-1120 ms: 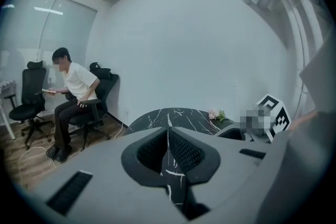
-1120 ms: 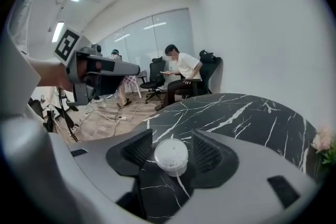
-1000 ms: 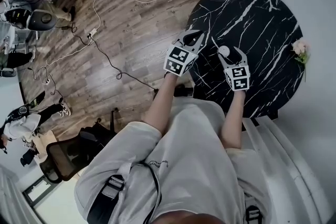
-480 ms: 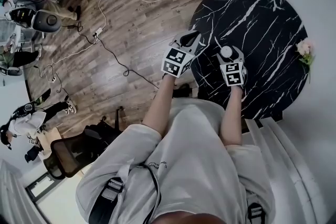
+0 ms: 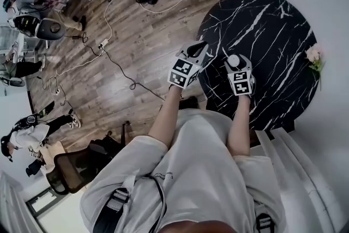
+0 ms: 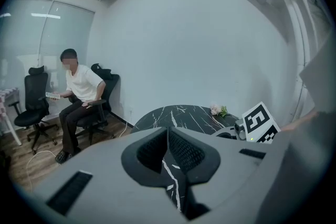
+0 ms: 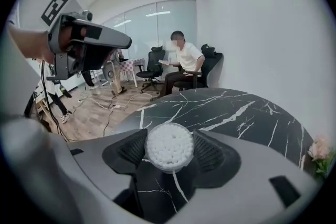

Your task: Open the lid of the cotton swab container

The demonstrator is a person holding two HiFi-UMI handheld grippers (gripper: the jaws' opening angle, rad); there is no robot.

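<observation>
The cotton swab container (image 7: 169, 146) is a small round clear tub packed with white swab heads. It stands on the black marble table (image 7: 236, 107) near the left edge. My right gripper (image 7: 169, 150) is open, its jaws wide on either side of the tub, with the pads close to its wall. From the head view the tub (image 5: 233, 60) sits between that gripper's fingertips. My left gripper (image 5: 195, 53) is shut and empty, held at the table's left rim, partly over the floor. Its closed jaws (image 6: 168, 134) point across the table. Whether a lid is on the tub cannot be told.
A small pink flower sprig (image 5: 313, 55) lies at the table's far right edge by the white wall. Cables (image 5: 120, 71) run over the wooden floor to the left. A person sits on an office chair (image 7: 184, 68) beyond the table. Other chairs and people are at the far left.
My right gripper has moved forward, so the tub that stood just ahead of its tips now sits between the jaws. The left gripper has stayed shut beside it.
</observation>
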